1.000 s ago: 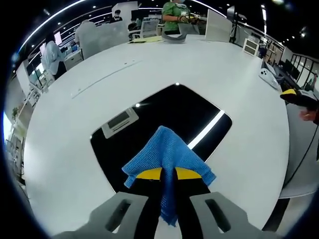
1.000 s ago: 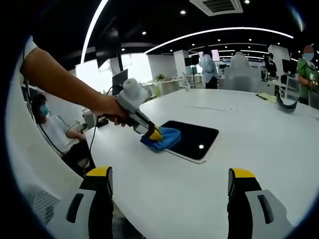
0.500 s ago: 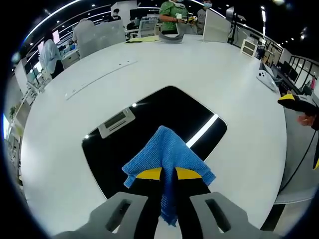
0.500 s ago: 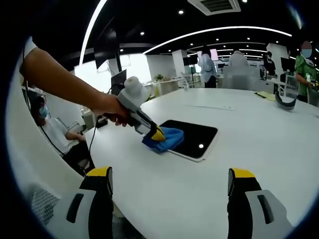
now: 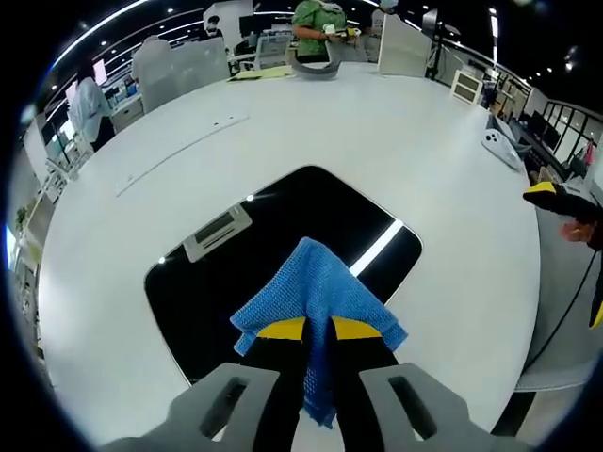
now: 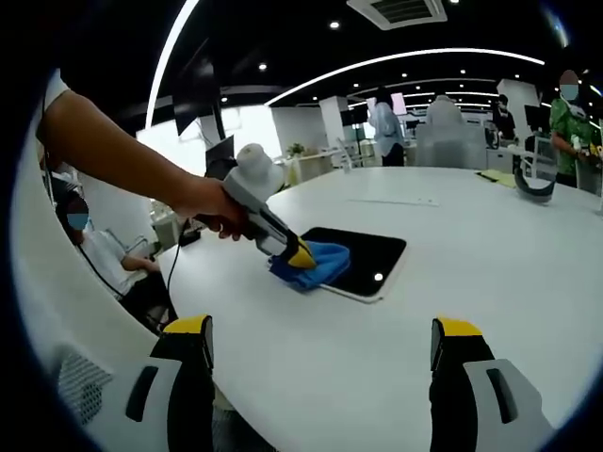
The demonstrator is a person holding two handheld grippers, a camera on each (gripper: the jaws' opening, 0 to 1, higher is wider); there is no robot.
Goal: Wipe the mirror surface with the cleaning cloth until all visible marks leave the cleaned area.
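Open-plan office interior. A large white table [image 6: 490,311] with a curved edge occupies the foreground. A dark ceiling carries curved light strips [image 6: 405,58], recessed spotlights and an air vent [image 6: 394,11]. Desks, monitors and standing people [image 5: 318,28] line the far side; a bright window [image 6: 240,118] sits behind.

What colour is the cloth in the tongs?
Blue. The cloth shows best in the left gripper view, pinched in the left tongs over the mirror.

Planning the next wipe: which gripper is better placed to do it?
Left. The left gripper is shut on the blue cloth at the mirror; the right gripper hovers open, away.
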